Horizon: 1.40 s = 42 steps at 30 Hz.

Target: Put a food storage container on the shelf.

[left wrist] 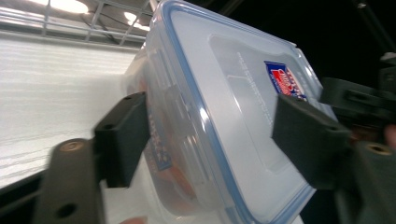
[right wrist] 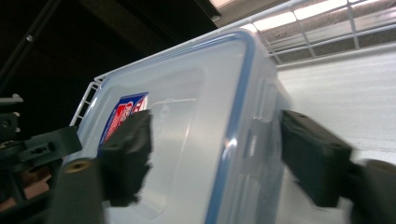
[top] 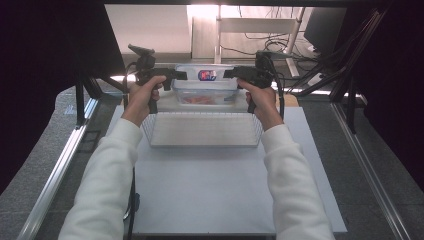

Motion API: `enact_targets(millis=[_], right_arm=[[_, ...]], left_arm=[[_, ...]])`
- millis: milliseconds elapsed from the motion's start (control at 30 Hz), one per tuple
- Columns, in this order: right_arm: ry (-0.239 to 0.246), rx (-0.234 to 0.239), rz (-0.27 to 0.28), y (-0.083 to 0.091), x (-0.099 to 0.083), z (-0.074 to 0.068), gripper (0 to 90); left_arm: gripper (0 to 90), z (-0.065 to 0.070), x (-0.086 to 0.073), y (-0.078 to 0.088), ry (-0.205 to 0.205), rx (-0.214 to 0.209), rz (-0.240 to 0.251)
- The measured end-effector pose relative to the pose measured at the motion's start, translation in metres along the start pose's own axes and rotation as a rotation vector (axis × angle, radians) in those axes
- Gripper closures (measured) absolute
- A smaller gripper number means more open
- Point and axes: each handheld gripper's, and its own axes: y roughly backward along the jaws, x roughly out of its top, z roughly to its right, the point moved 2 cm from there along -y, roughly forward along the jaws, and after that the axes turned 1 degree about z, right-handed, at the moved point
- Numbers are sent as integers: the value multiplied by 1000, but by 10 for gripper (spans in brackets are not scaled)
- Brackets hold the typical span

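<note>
A clear plastic container (top: 205, 86) with a blue-sealed lid and a red and blue label stands at the far end of a white wire basket (top: 150, 135), with something orange inside it. My left gripper (top: 181, 76) straddles its left end and my right gripper (top: 229, 74) its right end. In the left gripper view the container (left wrist: 224, 93) lies between the jaws of the left gripper (left wrist: 212, 135), one pad beside its side latch, the other over the lid. In the right gripper view the right gripper (right wrist: 219, 154) has one pad over the container's lid (right wrist: 187, 116) and the other off its side.
The basket's wire wall (left wrist: 93, 23) (right wrist: 317, 32) rises behind the container. The basket rests on a white board (top: 210, 190) on a grey table. Metal rails (top: 55, 170) run along both sides. Cables and a white frame (top: 260, 25) lie beyond the far edge.
</note>
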Motion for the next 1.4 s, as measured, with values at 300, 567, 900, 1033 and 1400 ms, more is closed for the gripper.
enact_targets(millis=[300, 567, 900, 1033, 1400], right_arm=[[201, -93, 130, 41, -25, -29, 50], [424, -44, 154, 85, -68, -37, 90], [589, 45, 125, 121, -154, -27, 155], [604, 36, 83, 126, -183, -11, 169], [583, 50, 9, 125, -244, 25, 197]], left_arm=[[201, 37, -29, 45, -235, 95, 103], [221, 55, -88, 86, -317, 29, 89], [227, 62, -182, 117, -459, 50, 27], [235, 49, -209, 119, -481, 98, 5], [246, 10, -249, 118, -451, 147, -61]])
